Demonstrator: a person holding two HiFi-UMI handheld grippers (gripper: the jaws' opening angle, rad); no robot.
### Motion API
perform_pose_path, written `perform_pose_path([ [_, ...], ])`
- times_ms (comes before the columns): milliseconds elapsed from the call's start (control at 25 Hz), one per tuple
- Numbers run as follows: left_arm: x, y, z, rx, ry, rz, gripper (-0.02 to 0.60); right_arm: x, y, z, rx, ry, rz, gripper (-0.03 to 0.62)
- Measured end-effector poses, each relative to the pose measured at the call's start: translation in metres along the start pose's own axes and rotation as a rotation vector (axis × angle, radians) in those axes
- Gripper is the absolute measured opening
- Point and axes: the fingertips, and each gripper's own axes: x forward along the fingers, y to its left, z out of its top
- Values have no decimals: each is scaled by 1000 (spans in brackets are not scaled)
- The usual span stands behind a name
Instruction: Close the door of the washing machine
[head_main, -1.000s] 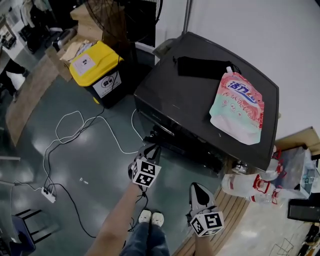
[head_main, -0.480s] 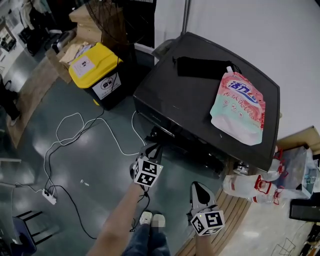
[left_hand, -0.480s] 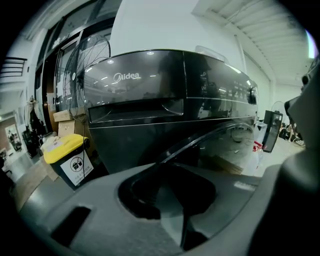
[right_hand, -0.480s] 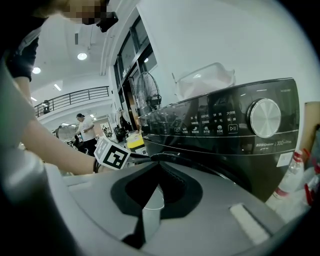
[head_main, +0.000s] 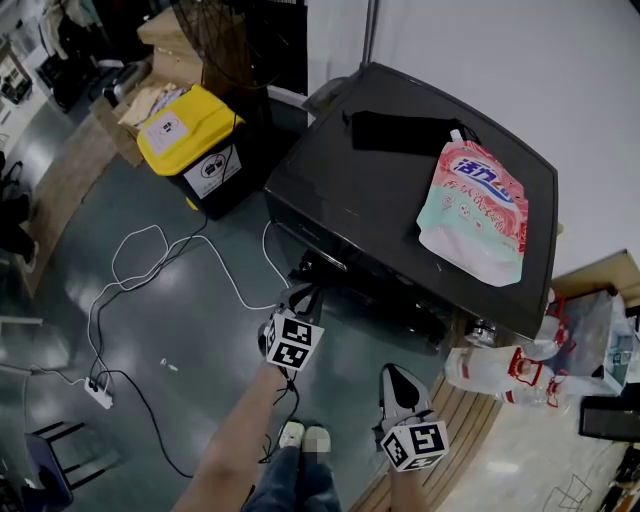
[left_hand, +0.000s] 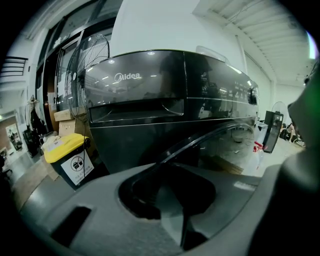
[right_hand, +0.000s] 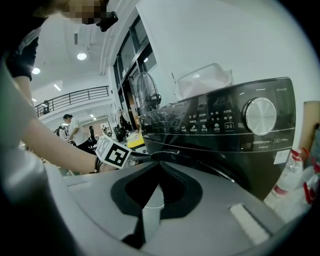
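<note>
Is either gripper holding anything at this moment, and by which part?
The left gripper grips the washing machine door by the edge of its rim; the right gripper holds nothing.

White cables (head_main: 148, 228) trail over a glossy grey-green floor (head_main: 60, 300) near a yellow-lidded bin (head_main: 180, 125) and white wall (head_main: 480, 60).

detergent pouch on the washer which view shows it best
Head view: the detergent pouch lies whole on the washing machine's top. Right gripper view catches only its upper edge; left gripper view shows at most a sliver.
</note>
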Motion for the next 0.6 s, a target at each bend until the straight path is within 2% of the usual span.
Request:
perform_pose_path([
  [40,-1,0,0,11,2,5,49,-1,0,1,0,-1,0,14],
  [120,-3,1,0,32,6,21,8,-4,0,4,-2,-4,-2,14],
  [320,-27,4,12,8,-35,52,8,-13,-1,20,-8,-27,-4,14],
  [600,-110,6,96,-6,-215,81,6,-36,3,69,-25,-108,-29,14],
])
